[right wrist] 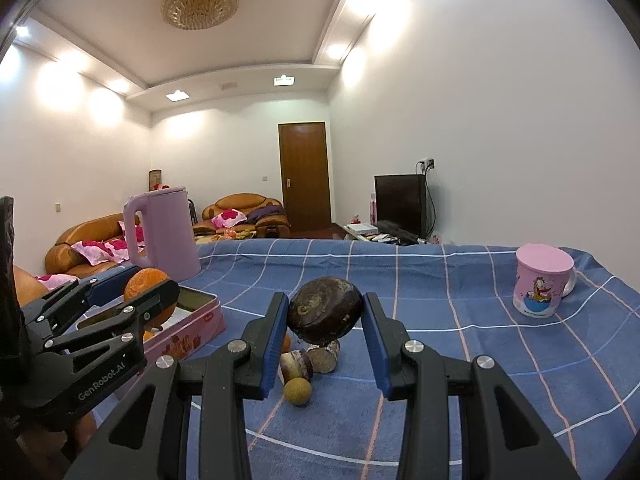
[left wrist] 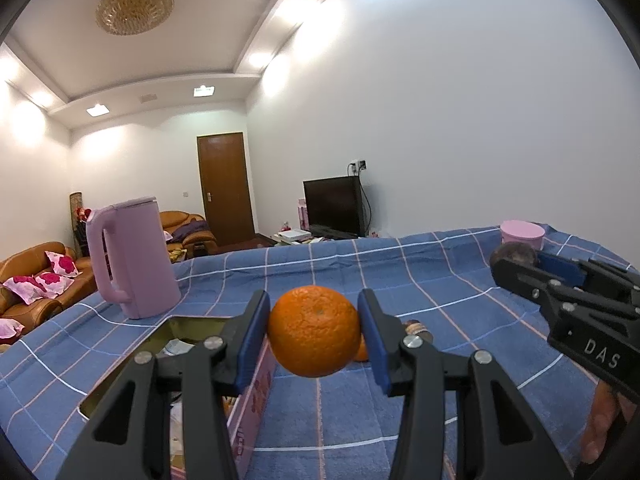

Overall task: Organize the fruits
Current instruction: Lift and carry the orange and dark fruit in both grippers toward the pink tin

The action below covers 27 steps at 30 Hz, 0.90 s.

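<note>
Orange (left wrist: 314,330) – left gripper (left wrist: 314,336) clamped

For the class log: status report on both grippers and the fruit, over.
Left gripper shut on orange, beside the pink tin. Right gripper shut on dark brown fruit, above small fruits on the cloth. Nothing blocking.
</note>
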Tool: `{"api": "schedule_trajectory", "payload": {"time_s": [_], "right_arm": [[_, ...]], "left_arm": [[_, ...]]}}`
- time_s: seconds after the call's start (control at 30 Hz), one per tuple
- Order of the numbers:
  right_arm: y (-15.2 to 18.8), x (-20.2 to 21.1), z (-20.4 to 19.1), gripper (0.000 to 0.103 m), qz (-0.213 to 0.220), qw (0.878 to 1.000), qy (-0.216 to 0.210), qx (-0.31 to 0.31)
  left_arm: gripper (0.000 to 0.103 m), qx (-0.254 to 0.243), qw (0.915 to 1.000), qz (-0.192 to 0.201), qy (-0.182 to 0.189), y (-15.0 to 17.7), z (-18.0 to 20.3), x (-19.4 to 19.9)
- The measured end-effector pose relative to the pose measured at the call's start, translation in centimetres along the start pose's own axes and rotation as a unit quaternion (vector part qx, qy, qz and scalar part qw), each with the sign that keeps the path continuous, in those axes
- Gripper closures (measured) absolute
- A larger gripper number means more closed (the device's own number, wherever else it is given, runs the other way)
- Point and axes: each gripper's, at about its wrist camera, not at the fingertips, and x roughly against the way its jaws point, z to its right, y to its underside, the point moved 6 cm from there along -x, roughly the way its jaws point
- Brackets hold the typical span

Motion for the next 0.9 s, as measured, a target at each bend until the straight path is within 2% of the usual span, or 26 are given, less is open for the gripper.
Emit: {"api": "schedule_trajectory", "payload": {"time_s": [0.63, 0.9], "right_arm": [[-0.4, 0.8, -0.1, 0.063, 0.018, 1.000, 0.011, 0.006], [-0.2, 0.3, -0.8, 0.063, 0.007, 1.000, 0.007, 0.012]], "left_arm": [[0.055, -0.028, 0.9990, 0.023, -0.028, -0.5, 0.8, 1.1], [0.055, -0.021, 0.9994, 0.007, -0.025, -0.2, 0.3, 0.9]]}}
